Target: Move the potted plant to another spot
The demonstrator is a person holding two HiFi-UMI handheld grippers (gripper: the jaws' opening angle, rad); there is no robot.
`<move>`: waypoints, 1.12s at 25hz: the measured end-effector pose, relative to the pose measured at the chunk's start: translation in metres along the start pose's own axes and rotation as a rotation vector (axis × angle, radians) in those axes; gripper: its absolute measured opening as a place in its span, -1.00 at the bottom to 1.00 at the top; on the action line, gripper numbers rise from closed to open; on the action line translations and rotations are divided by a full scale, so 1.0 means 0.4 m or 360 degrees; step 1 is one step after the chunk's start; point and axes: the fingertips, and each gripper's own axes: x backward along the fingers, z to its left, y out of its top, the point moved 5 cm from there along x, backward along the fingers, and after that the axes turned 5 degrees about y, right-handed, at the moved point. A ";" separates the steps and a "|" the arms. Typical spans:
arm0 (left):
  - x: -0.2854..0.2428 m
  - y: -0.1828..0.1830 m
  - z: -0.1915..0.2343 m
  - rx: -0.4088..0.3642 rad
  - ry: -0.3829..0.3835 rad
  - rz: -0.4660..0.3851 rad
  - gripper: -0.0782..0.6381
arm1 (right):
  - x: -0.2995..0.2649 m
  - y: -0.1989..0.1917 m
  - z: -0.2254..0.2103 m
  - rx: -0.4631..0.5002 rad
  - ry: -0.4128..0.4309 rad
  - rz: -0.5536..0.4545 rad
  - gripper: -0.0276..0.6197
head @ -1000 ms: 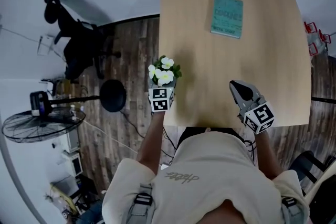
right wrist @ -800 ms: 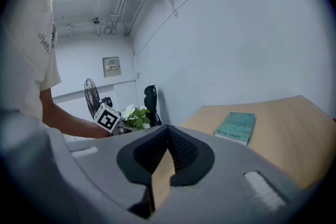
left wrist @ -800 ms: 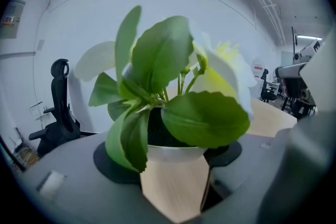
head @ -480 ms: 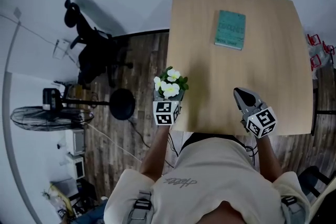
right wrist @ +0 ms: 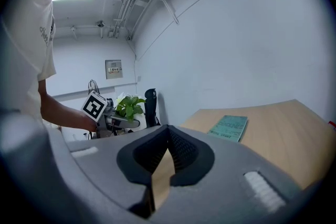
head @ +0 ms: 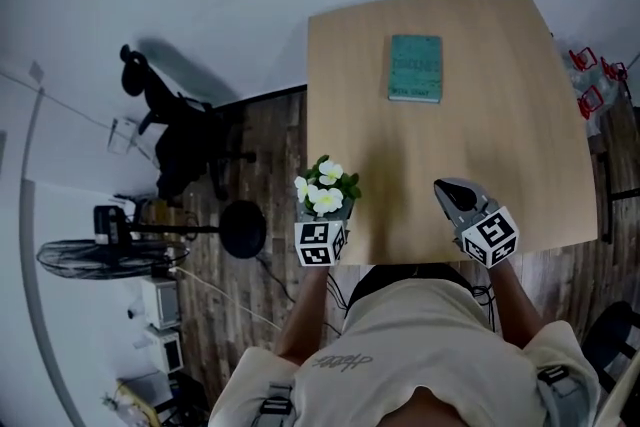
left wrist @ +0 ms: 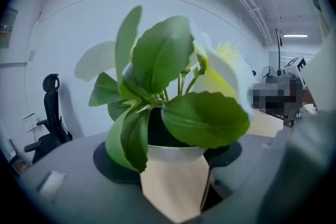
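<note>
The potted plant (head: 326,193), white flowers and green leaves in a pale pot, hangs over the near left corner of the wooden table (head: 500,135). My left gripper (head: 324,213) is shut on the pot. In the left gripper view the dark pads flank the pot's rim (left wrist: 173,152) and leaves fill the picture. My right gripper (head: 447,187) hovers over the table near its front edge, shut and holding nothing. From the right gripper view its jaws (right wrist: 168,131) meet at the tip, and the plant (right wrist: 129,106) shows far off to the left.
A teal book (head: 415,67) lies at the table's far middle, also seen as the book (right wrist: 229,127). Left of the table, on the wooden floor, stand a black office chair (head: 175,140), a round black stand base (head: 243,228) and a fan (head: 100,258).
My left gripper has risen with the plant and carried it along the table's left edge toward the near corner. The right gripper has barely shifted and stays shut.
</note>
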 end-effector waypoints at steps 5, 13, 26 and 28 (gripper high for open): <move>0.000 0.012 -0.029 -0.0029 -0.0061 -0.0042 0.21 | 0.018 -0.006 0.009 -0.0017 -0.0020 -0.0035 -0.91; 0.013 0.016 -0.052 -0.0081 -0.0191 -0.0092 0.21 | 0.042 -0.017 0.051 0.0005 -0.0116 -0.0012 -0.91; 0.040 -0.032 -0.045 -0.0106 -0.0373 -0.0132 0.21 | 0.104 -0.029 0.146 -0.0043 -0.0421 -0.0011 -0.91; 0.035 -0.034 -0.044 -0.0106 -0.0404 -0.0141 0.21 | 0.113 -0.021 0.153 -0.0012 -0.0475 -0.0023 -0.91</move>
